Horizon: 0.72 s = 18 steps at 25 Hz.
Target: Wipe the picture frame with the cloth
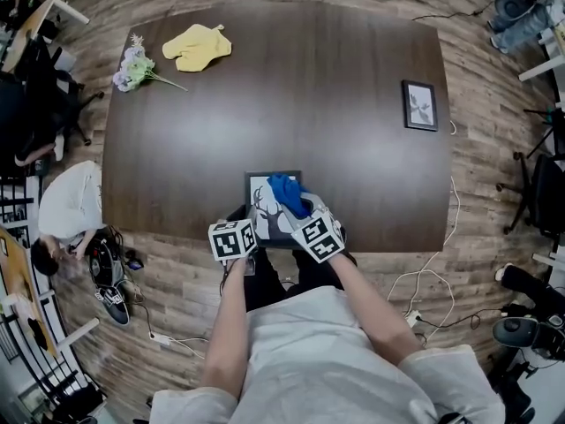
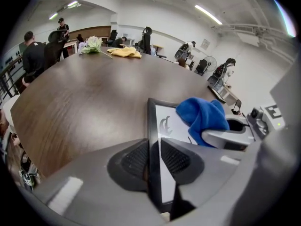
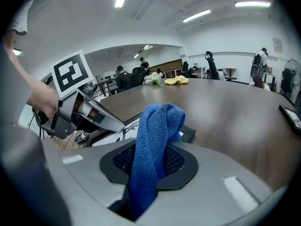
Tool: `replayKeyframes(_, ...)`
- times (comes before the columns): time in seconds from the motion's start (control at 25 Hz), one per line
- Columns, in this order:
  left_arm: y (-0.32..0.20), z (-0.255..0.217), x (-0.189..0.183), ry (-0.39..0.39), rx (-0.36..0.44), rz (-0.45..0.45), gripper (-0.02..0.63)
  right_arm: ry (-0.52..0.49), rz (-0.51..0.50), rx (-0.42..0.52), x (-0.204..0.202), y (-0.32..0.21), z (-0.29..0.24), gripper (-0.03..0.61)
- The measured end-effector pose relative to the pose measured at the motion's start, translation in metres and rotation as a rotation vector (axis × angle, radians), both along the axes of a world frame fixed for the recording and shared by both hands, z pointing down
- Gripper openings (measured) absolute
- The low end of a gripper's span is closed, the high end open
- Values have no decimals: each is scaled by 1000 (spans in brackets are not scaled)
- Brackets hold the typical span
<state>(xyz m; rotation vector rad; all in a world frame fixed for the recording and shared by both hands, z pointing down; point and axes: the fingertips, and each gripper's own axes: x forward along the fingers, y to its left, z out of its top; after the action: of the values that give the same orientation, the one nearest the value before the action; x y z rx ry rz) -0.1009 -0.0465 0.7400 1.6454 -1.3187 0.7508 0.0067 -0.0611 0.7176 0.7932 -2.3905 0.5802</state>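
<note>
Wiping step in hand. Left gripper point(image 2: 153, 159): fingers clamped on picture frame point(image 1: 261, 193) edge, near worktop point(image 1: 291, 104) edge. Right gripper point(image 3: 149, 163): fingers clamped on cloth point(image 3: 157, 126) over frame. Next, likely: press cloth down, sweep across.

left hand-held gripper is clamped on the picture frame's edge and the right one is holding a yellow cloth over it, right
The right hand-held gripper holds a blue cloth, not a yellow one: the right gripper view shows it. The yellow cloth lies at the table's far side. The left hand-held gripper is indeed clamped on the picture frame's edge.
</note>
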Motion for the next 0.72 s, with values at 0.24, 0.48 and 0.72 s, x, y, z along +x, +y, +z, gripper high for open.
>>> replayKeyframes(0.24, -1, -9, 0, 4, -7, -16, 129, 27, 1, 26, 4, -1, -7, 83)
replayKeyframes(0.48, -1, -22, 4, -18, 8, 3, 129, 17, 64, 158, 11, -55, -45, 83)
replayKeyframes(0.72, -4, -30, 5, -24, 18, 9, 129, 121, -63, 257, -24, -99, -52, 83)
